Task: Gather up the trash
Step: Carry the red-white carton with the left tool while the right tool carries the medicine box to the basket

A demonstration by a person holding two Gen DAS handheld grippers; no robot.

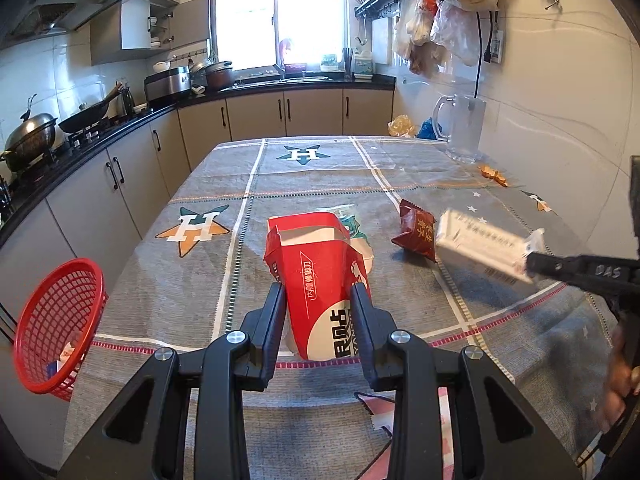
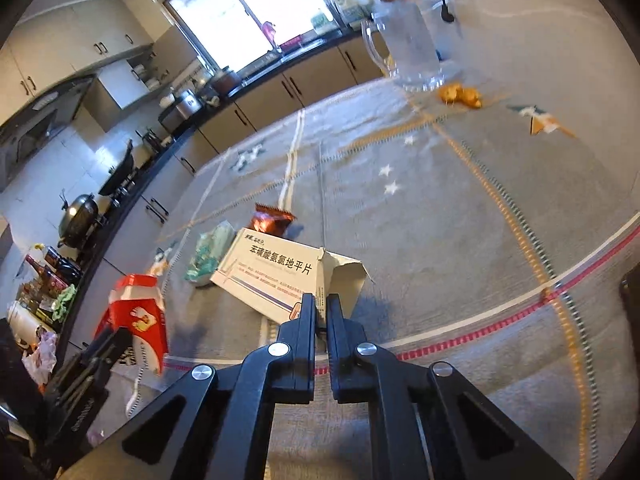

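- The left gripper [image 1: 318, 294] is clamping the red carton [image 1: 320, 280] at its sides, jaws part-way apart with the pads pressing in; the carton is sitting upright, its torn top open, over the gray tablecloth [image 1: 304, 184].
- The right gripper [image 2: 321, 307] is pinching the white box [image 2: 272, 276] by the end next to its open flap, jaws nearly together on the thin card. In the left view the box is looking blurred and is hanging clear of the cloth, out to the right of the carton.
- Judging from this, the pickup step is in hand: both pieces are being held and neither is binned yet.
- The red basket [image 1: 56, 328] is waiting at the table's left edge, tipped toward the table, with some scraps already inside.
- Next, each load is likely needing a carry across to the left and a release over the basket mouth; the carton is nearer, so it is probably going first.
- The brown packet [image 1: 416, 232], the green wrapper [image 2: 210, 258] and the orange peel [image 2: 460, 95] are lying loose on the cloth, waiting for later trips.
- The glass jug [image 1: 462, 128] is standing by the wall, well apart from the carry path.
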